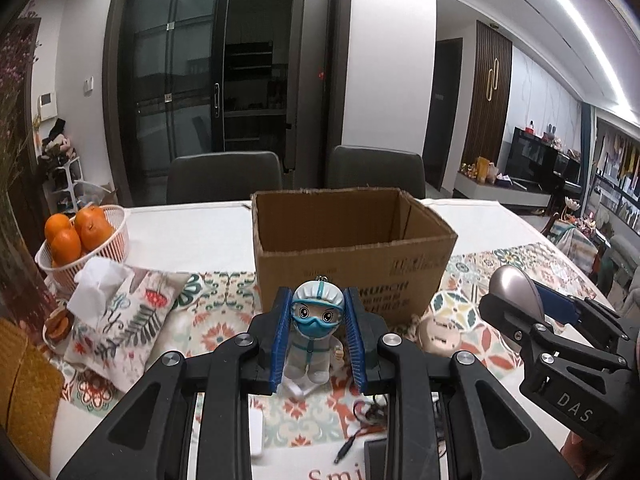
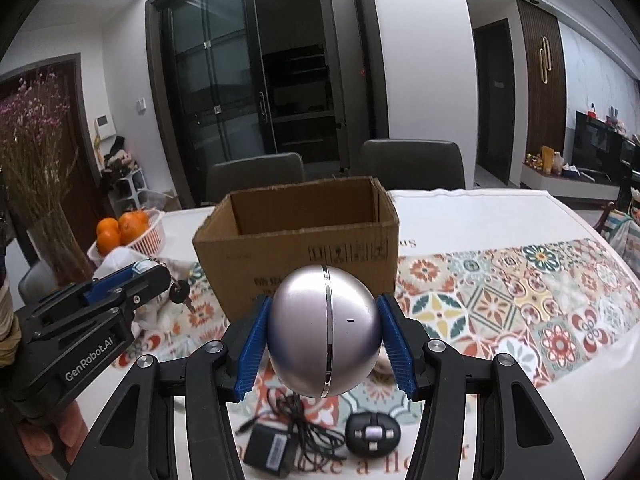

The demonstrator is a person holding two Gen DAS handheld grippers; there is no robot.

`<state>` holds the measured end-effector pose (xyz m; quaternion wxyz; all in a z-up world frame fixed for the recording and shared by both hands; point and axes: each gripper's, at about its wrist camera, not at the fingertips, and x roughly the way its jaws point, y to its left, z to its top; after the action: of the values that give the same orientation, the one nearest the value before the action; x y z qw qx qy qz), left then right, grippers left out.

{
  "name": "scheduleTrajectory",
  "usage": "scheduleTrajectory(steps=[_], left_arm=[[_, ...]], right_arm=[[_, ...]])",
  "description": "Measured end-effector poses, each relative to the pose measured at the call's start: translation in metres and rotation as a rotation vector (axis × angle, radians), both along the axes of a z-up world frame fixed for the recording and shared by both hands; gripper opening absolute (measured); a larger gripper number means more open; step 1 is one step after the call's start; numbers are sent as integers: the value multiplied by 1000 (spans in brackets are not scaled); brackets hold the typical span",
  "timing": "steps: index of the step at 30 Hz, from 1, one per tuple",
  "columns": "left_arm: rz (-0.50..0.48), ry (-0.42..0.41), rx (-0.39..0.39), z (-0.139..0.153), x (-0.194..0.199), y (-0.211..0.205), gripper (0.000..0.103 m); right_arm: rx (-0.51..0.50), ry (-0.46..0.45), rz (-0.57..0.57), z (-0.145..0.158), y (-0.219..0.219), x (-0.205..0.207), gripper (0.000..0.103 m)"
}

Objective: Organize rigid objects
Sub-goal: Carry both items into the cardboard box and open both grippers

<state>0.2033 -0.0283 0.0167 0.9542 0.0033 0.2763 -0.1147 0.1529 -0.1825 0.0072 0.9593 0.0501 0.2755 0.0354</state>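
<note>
The medic figurine [image 1: 316, 336] is clamped between the blue pads [image 1: 280, 340] of the left gripper [image 1: 318, 344], and a key ring hanging from it is seen in the right wrist view. The silver egg-shaped device [image 2: 324, 328] is clamped between the pads of the right gripper [image 2: 326, 344]. Both items are held clear of the patterned table runner [image 2: 500, 304]. The transport step is judged to be in hand. Directly ahead of both sets of fingertips, the cardboard box [image 2: 296, 248] stands open-topped; nothing is visible inside it. Next, each item should be carried forward over the near rim before being released. Below the right fingers, a power adapter [image 2: 268, 452] and a small black remote [image 2: 372, 434] lie unsorted. To the left, oranges are held in a pink basket [image 1: 116, 236].
</note>
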Motion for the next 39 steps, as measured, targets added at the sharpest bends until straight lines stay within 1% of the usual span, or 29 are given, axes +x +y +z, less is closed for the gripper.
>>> scheduleTrajectory(steps=[8, 17, 23, 27, 33, 39], left_arm=[[-9, -16, -6, 18, 24, -4, 27], [-36, 31, -41, 32, 64, -10, 27], [-31, 28, -5, 43, 87, -16, 27], [-30, 37, 4, 49, 102, -19, 27], [-37, 100, 7, 50, 130, -23, 27], [-37, 200, 24, 37, 161, -27, 27]], right_arm=[[46, 13, 27, 13, -4, 33, 55], [52, 14, 39, 30, -4, 69, 55], [19, 20, 43, 41, -5, 93, 55], [17, 59, 59, 44, -8, 113, 55], [43, 140, 96, 42, -12, 144, 55], [40, 219, 106, 32, -15, 172, 55]])
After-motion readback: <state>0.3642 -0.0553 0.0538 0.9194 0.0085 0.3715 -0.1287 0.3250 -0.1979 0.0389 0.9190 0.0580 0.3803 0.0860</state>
